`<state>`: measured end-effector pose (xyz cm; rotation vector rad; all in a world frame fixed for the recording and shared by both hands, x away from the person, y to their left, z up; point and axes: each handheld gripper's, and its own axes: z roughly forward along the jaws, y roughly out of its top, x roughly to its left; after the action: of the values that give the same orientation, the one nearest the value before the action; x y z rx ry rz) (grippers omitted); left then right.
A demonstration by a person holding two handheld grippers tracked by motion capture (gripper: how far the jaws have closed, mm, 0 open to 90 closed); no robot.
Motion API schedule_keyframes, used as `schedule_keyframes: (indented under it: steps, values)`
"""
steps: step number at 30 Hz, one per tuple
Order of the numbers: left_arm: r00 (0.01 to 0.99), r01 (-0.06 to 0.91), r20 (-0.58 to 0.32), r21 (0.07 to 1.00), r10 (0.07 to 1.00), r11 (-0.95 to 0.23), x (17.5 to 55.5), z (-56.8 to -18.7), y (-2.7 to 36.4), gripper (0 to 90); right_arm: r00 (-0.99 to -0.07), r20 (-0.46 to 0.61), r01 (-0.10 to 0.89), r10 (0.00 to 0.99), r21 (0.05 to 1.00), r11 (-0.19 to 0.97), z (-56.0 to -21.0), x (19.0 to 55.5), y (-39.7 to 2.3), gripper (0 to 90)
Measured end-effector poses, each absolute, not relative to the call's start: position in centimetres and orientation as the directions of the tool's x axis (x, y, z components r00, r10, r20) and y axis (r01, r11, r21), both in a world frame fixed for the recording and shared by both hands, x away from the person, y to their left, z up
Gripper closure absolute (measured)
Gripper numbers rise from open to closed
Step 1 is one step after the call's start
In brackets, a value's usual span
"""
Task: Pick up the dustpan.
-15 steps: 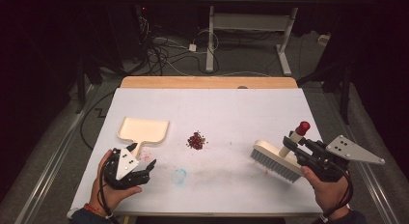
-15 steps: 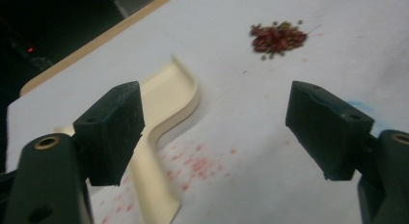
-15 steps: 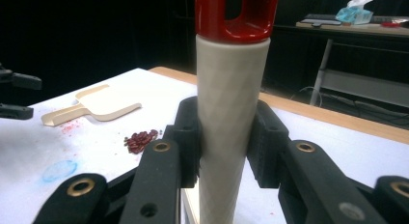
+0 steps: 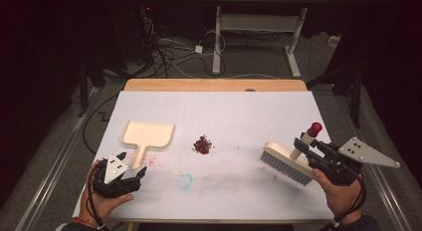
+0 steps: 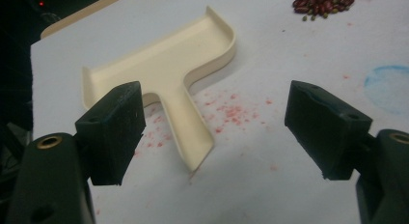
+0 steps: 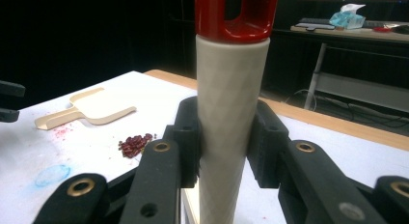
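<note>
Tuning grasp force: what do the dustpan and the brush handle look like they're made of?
Dustpan: probably moulded plastic, cream, smooth and slightly glossy; thin even walls with a rounded raised rim. Brush handle: likely plastic too, matt beige-grey with a faint diamond texture, and a glossy red cap, also plastic by its look. The right gripper is shut on the handle; the left gripper stands open over the dustpan's stem.

Matt cream plastic dustpan [image 5: 164, 72]; textured brush handle [image 6: 230, 127]

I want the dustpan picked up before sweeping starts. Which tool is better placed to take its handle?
Left. The left tool is open right at the dustpan handle, which lies between its jaws. The right tool is across the table, already shut on the brush.
</note>
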<state>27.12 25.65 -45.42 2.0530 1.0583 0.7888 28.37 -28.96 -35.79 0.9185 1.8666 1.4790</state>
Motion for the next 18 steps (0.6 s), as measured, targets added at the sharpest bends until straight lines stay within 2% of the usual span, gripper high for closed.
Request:
schedule_keyframes:
  steps: [6,7,11,18]
  values:
    - [0.465,0.478,0.177,0.775,0.868,-0.414,27.3,-45.6,26.6,21.3,-0.591,-0.052,0.152,0.805,0.973,0.174,-35.7,28.7,-28.6,69.5]
    - [0.462,0.502,0.135,0.776,0.877,-0.383,27.3,-45.7,27.2,21.3,-0.595,-0.051,0.151,0.802,0.973,0.174,-35.6,28.7,-28.5,69.5]
    - [0.44,0.55,0.081,0.763,0.894,-0.34,27.6,-45.9,27.7,21.3,-0.6,-0.045,0.151,0.799,0.974,0.168,-35.8,28.9,-28.3,69.4]
    - [0.424,0.641,0.027,0.697,0.905,-0.322,29.2,-46.6,27.3,21.3,-0.595,-0.032,0.159,0.803,0.975,0.157,-35.9,29.2,-28.3,69.4]
